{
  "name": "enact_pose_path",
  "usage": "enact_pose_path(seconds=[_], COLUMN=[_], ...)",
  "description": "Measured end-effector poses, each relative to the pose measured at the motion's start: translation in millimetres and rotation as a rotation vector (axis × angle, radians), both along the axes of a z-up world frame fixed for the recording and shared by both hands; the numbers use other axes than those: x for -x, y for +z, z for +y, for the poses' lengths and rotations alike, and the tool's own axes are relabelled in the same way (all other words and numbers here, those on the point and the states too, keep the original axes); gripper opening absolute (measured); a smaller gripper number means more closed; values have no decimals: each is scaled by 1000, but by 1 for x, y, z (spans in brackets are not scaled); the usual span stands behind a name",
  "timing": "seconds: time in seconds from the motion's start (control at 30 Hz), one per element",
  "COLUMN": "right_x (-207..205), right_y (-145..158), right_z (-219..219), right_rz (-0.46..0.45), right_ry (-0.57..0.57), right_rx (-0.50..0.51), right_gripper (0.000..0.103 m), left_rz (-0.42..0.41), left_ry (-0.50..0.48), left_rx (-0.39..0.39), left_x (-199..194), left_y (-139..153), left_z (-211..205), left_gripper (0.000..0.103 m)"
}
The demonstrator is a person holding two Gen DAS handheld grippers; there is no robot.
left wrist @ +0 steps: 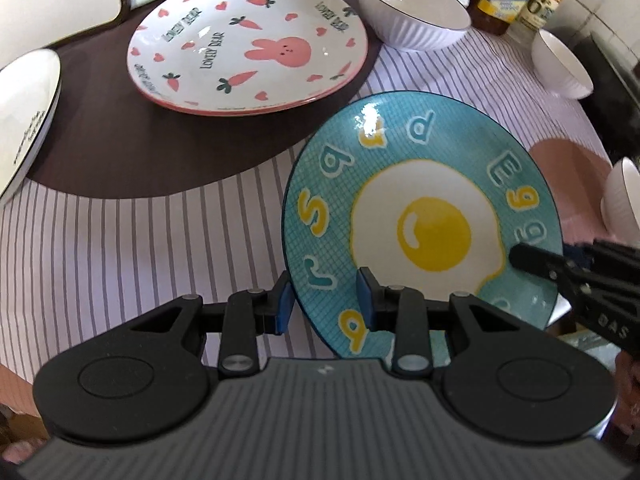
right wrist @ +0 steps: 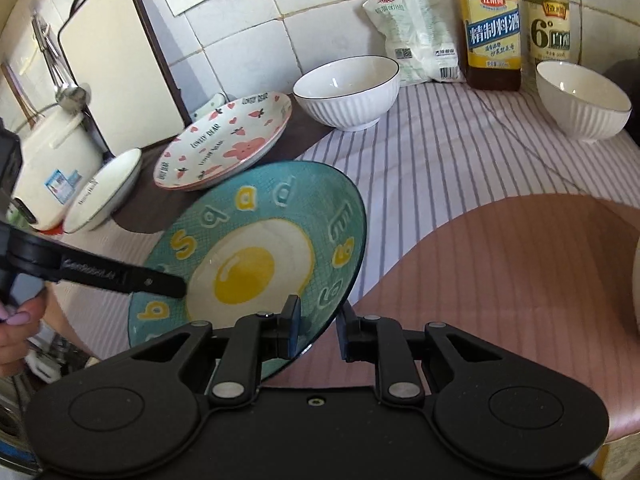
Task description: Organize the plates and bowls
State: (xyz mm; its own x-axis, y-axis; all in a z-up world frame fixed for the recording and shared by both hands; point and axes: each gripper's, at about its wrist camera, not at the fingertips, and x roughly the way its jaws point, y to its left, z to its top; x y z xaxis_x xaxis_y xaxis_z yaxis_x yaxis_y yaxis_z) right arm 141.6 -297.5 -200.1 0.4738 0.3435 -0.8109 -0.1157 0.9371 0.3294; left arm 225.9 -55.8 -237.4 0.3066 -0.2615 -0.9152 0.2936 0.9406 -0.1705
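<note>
A teal plate with a fried-egg print [left wrist: 424,216] is tilted up off the table, held by both grippers; it also shows in the right wrist view [right wrist: 256,256]. My left gripper [left wrist: 326,306] is shut on its left rim. My right gripper [right wrist: 318,330] is shut on its right rim; one of its fingers [left wrist: 536,258] shows in the left wrist view. A white plate with pink rabbit and carrots [left wrist: 248,44] lies on the dark mat behind. A white dish with lettering [left wrist: 24,120] sits at the far left.
Several white ribbed bowls stand around: one behind the rabbit plate [right wrist: 348,92], one at the back right [right wrist: 580,100], one at the right edge [left wrist: 624,200]. Bottles [right wrist: 494,24], a white bag [right wrist: 412,32], a cutting board [right wrist: 112,68] and a rice cooker [right wrist: 52,164] line the wall.
</note>
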Motion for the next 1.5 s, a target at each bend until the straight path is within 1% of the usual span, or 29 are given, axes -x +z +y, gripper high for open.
enact_pose_path(seconds=[0.07,0.1,0.13,0.2,0.23,0.27,0.3,0.4,0.43,0.5,0.57,0.6,0.67,0.8,0.93,1.07,1.17,1.23,1.3,1.4,1.5], right_x=[-3,-5,-5,-5,-5,-6,-6,-7,-8,-11,-17,-19,-27,-46,-71,-102,-124,-137,-149,-163,-171], right_y=[-2,-3,-2,5,10,15,21,42,49,63,77,83,92,100,96,83,67,57,48,29,10], right_z=[4,8,12,19,21,21,20,16,16,17,19,20,25,36,44,45,45,45,45,46,49], right_rz=[26,40,37,21,11,4,-2,-35,-44,-70,-90,-92,-87,-89,-76,-9,32,44,51,76,91], right_ry=[-8,-3,9,26,25,20,17,9,9,14,12,13,29,55,17,-34,-70,-91,-115,-142,-156], right_rx=[35,76,112,185,206,218,219,183,166,138,105,85,36,-31,-88,-186,-240,-255,-258,-255,-247], right_gripper=[31,33,34,41,52,60,62,64,66,68,70,71,74,74,74,74,74,74,74,74,69], left_rz=[-7,-3,4,21,30,30,28,14,7,-11,-24,-26,-36,-61,-93,-116,-122,-123,-114,-97,-95], left_ry=[-27,-32,-32,-9,7,18,27,44,51,64,77,79,82,115,142,157,166,175,187,189,170], left_rx=[-24,-39,-48,-60,-64,-59,-50,-33,-28,-26,-38,-49,-63,-62,-47,-28,-30,-34,-42,-74,-103], left_x=[1,1,1,-2,-3,-4,-5,-7,-8,-10,-14,-17,-24,-42,-63,-87,-109,-124,-139,-156,-169], left_y=[3,3,4,8,11,15,20,39,47,62,75,81,90,99,101,95,86,78,67,49,31], left_z=[-5,-6,-6,-4,-2,2,5,17,20,28,35,38,46,61,72,79,75,73,71,67,64], left_gripper=[31,31,31,31,31,32,33,36,40,44,53,56,58,62,66,73,75,78,78,78,79])
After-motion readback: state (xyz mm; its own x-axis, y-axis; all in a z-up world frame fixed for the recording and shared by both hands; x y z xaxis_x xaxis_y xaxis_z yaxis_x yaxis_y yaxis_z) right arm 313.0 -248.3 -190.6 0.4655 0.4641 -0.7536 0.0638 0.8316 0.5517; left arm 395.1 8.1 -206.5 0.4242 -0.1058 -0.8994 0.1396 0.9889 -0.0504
